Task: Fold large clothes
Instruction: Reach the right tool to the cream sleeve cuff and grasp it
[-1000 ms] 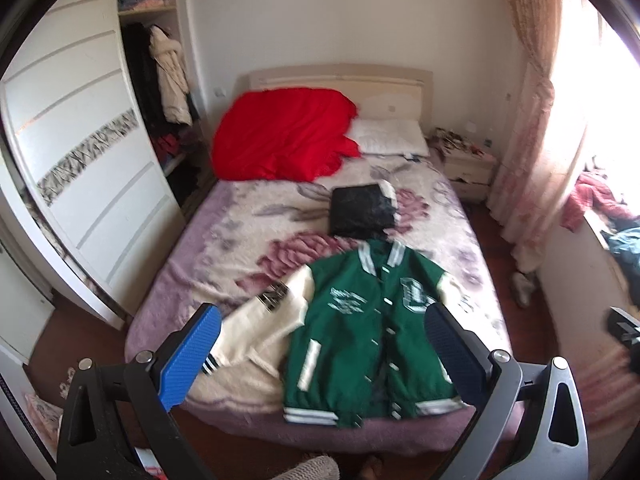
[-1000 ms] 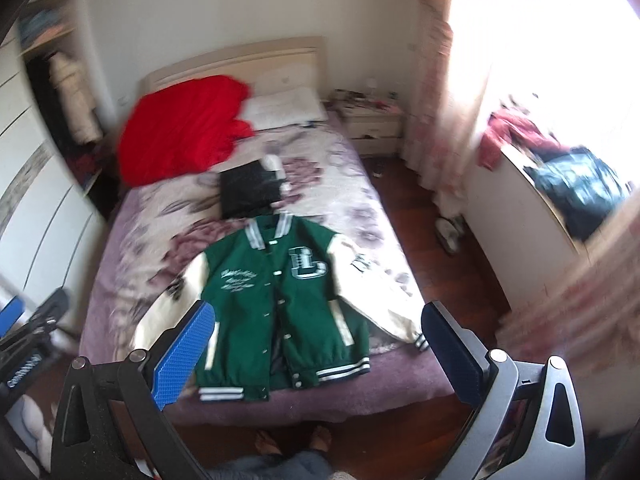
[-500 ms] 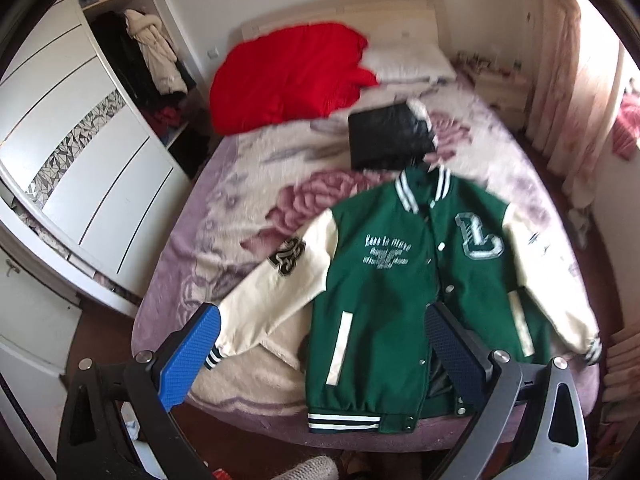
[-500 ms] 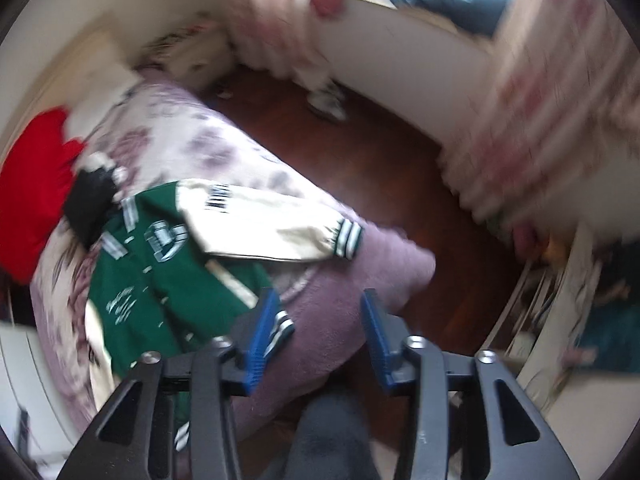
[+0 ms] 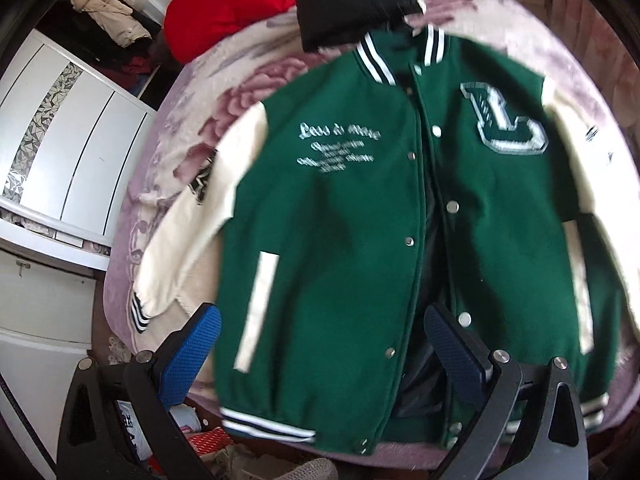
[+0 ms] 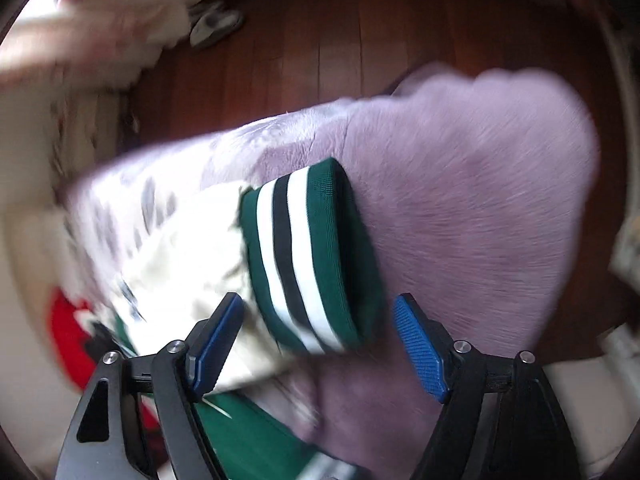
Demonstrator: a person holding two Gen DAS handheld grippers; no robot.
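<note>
Though right view blurred, right tool (image 6: 316, 332) jaws, just reopening, straddle striped cuff (image 6: 308, 256) ungripped; left tool (image 5: 320, 344) apart.

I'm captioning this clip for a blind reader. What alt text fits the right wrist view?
The open right gripper frames the striped green cuff of a cream sleeve lying on a lilac bedspread; its jaws have just been opening and do not press the cuff. Wooden floor beyond; the picture is blurred.

One green varsity jacket (image 5: 340, 216) lies on one bed blanket (image 6: 480, 184). It has two cream sleeves (image 5: 192, 232), one letter patch (image 5: 504, 124) and two pale pocket strips (image 5: 256, 312). One folded black garment (image 5: 344, 8) and one red quilt (image 5: 240, 4) lie beyond it. Two grippers show: left gripper (image 5: 320, 344), right gripper (image 6: 316, 340).
</note>
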